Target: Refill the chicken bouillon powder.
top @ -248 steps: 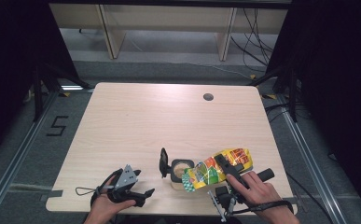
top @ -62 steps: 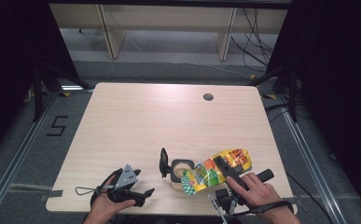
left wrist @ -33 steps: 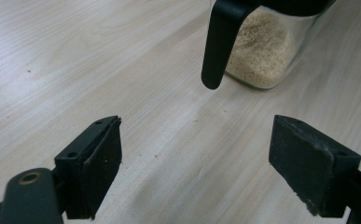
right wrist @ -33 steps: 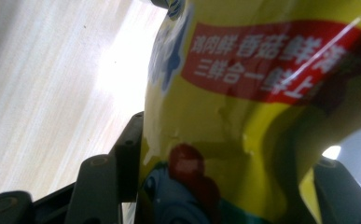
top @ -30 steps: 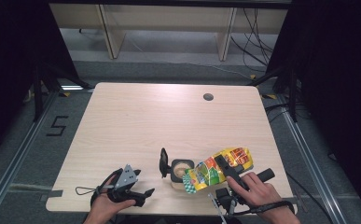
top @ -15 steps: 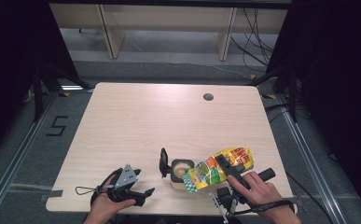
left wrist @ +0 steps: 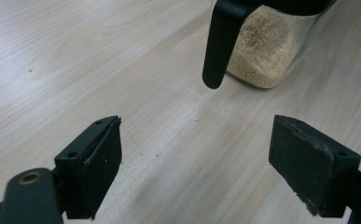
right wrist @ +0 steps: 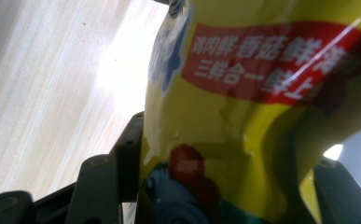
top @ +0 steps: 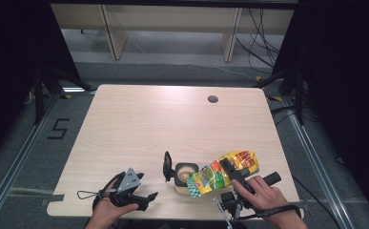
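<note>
A yellow seasoning bag [top: 222, 172] with red and green print lies tilted over a clear jar [top: 184, 174] of beige granules, its mouth end at the jar's open top. My right gripper [top: 230, 171] is shut on the bag; in the right gripper view the bag [right wrist: 262, 116] sits pressed between both jaws. The jar's black flip lid [top: 166, 166] stands open on its left side. My left gripper [top: 146, 198] rests open near the table's front left, with nothing between its fingers. In the left gripper view the jar [left wrist: 267, 51] and its hanging black lid [left wrist: 222, 42] lie just ahead.
The light wooden table [top: 172, 124] has a round cable hole [top: 213, 99] at the back right. Beyond its far edge are shelving legs and cables on the floor. Dark curtains flank both sides.
</note>
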Demonstrator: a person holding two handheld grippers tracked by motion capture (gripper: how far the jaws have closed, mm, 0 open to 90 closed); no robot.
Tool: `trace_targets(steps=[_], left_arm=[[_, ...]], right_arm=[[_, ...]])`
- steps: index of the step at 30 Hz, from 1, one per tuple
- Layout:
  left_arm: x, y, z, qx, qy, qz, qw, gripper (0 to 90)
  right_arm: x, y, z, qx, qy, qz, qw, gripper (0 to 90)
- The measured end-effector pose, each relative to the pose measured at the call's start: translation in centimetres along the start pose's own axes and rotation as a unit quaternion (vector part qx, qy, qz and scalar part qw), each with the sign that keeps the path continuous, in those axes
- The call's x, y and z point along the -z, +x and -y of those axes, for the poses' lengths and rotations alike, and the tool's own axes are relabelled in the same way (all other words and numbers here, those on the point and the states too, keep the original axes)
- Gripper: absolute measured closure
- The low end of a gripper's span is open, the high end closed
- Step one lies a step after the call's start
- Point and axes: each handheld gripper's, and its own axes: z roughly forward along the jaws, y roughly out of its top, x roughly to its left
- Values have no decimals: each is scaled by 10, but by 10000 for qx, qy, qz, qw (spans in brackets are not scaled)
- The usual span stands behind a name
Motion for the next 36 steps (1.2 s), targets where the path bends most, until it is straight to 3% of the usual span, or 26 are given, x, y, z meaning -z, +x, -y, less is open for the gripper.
trace_targets(steps=[10,11,17,19,21,26,28,29,32,33,35,36], left_arm=[[0,0,-1,11,-61,13,10000,168],[0,2,-1,-124,-11,23,9999,168],[0,0,-1,53,-70,16,10000,168],[0,2,-1,-107,-27,21,9999,168],[0,0,-1,6,-114,13,9999,168],[0,1,-1,7,-38,29,10000,168],[1,1,-2,-5,-54,19,10000,168],[-1,0,-1,103,-125,46,9999,168],[1,0,-1,12,-37,36,10000,168],[0,0,-1,7,-126,15,9999,168],[0,2,-2,-63,-66,16,10000,168],[-1,0,0,98,-148,26,9998,168]], right_arm=[[1,0,0,11,-28,68,10000,458],[1,0,0,-9,-40,77,10000,458],[0,1,0,-68,-10,6,10000,458],[-2,-1,1,49,-80,59,9999,458],[-1,0,2,-50,-49,19,10000,458],[-1,1,1,-70,-14,48,10000,458],[-2,0,1,85,-72,29,9999,458],[-2,-1,1,92,-122,85,9998,458],[-1,0,0,29,-27,1,10000,458],[0,0,0,18,-30,14,10000,458],[-1,-2,1,90,-141,116,9998,458],[-1,-2,1,90,-141,116,9998,458]])
